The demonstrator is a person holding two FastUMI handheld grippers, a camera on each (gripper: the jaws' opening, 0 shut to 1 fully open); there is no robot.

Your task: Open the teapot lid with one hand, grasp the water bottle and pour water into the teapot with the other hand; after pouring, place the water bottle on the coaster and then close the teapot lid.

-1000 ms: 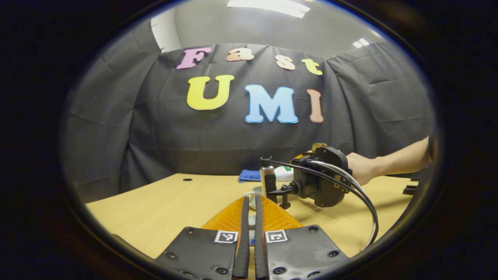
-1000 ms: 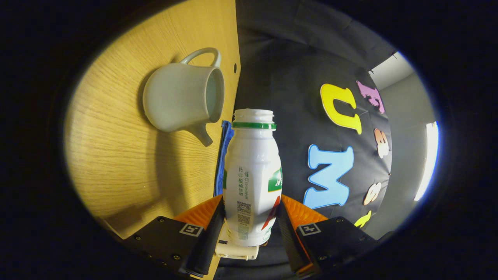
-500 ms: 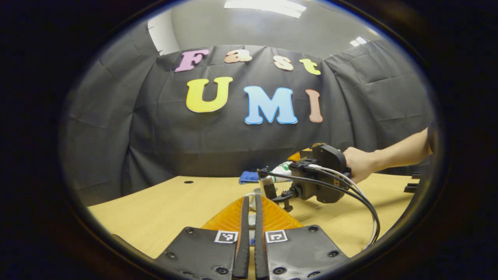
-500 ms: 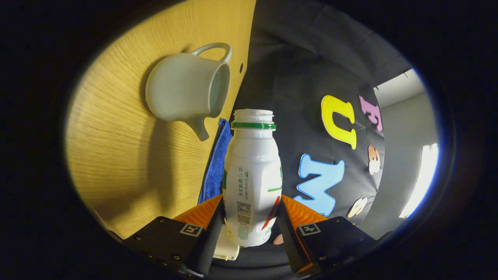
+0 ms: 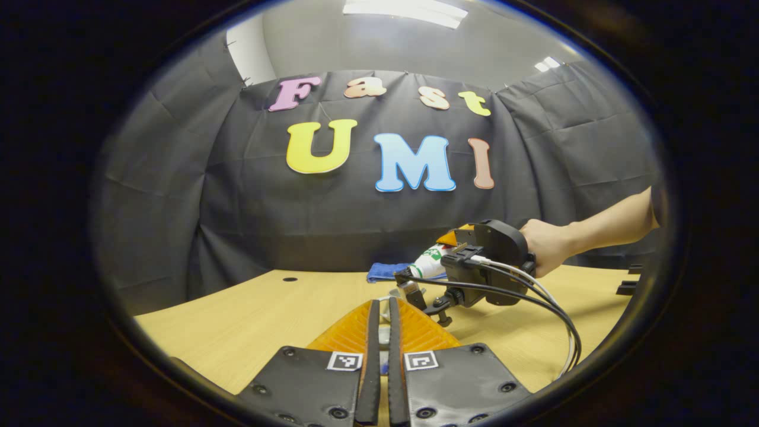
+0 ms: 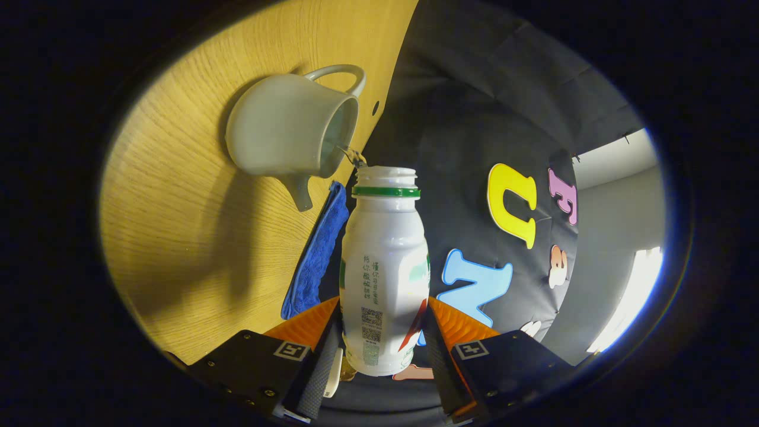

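Spreading across both views, the wooden table [image 6: 195, 225] carries the lidless teapot [image 6: 278, 136], with a blue cloth [image 6: 317, 252] lying just beside its spout. Held aloft on its side, the water bottle [image 6: 384, 267] points its open mouth at the teapot's rim, and a thin stream of water [image 6: 354, 156] crosses into the opening. The right gripper [image 6: 379, 344] clamps both fingers against the bottle's lower body. In the left gripper view, a hand [image 5: 542, 252] holds that gripper above the table, while the left gripper [image 5: 380, 332] has its fingers nearly together on something small and pale; whether this is the lid cannot be told.
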